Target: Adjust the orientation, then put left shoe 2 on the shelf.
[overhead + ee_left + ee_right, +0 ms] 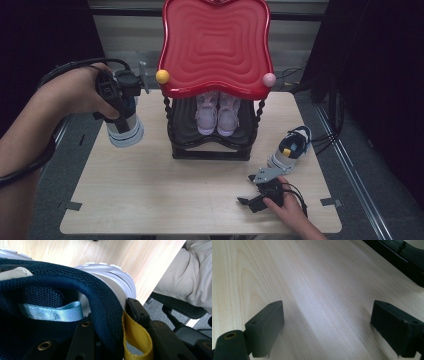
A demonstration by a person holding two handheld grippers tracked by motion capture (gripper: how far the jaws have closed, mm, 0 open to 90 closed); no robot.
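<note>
A navy mesh shoe with a white sole (125, 129) hangs in the air over the table's left side. My left gripper (119, 112) is shut on its heel collar. In the left gripper view one jaw sits inside the shoe (75, 290) and the other outside the heel, beside a yellow pull tab (135, 335); the left gripper (110, 322) pinches the navy rim. Its partner, a second shoe (290, 150) with a yellow detail, lies at the table's right side. My right gripper (246, 190) rests low on the table near the front right, open, with bare wood between its jaws (327, 322).
A black shoe rack (210, 150) stands mid-table with a pair of pink shoes (217, 115) on its lower shelf and a red wavy tray top (215, 45) above. A yellow knob (162, 76) and a pink knob (269, 79) mark its corners. The wooden table (150, 190) spreads in front.
</note>
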